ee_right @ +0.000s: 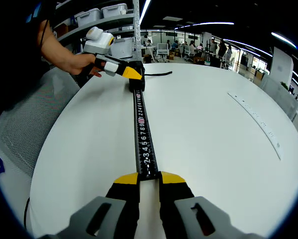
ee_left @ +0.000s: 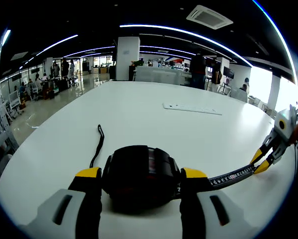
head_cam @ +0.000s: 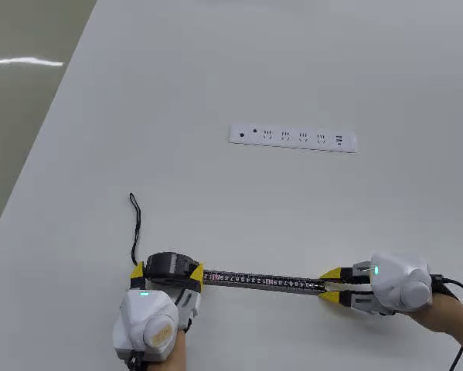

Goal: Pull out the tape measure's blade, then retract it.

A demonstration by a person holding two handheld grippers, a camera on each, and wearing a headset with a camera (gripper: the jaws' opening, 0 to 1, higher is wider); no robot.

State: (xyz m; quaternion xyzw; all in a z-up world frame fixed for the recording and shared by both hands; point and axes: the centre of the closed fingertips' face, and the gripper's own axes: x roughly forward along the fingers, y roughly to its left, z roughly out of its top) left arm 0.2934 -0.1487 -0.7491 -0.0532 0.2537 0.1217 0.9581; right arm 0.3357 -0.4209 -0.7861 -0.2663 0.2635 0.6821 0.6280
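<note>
Jaws on my left gripper are clamped around the round black tape measure case, which sits on the white bench close in front of me. My right gripper pinches the tip of the dark numbered blade, which is stretched flat along the bench between the two grippers (black wrist strap trailing behind the case). A white power strip lies well beyond.

My white table stretches far ahead, with glossy grey-green floor at its left. Beyond it I see a white pillar under ceiling light strips.
</note>
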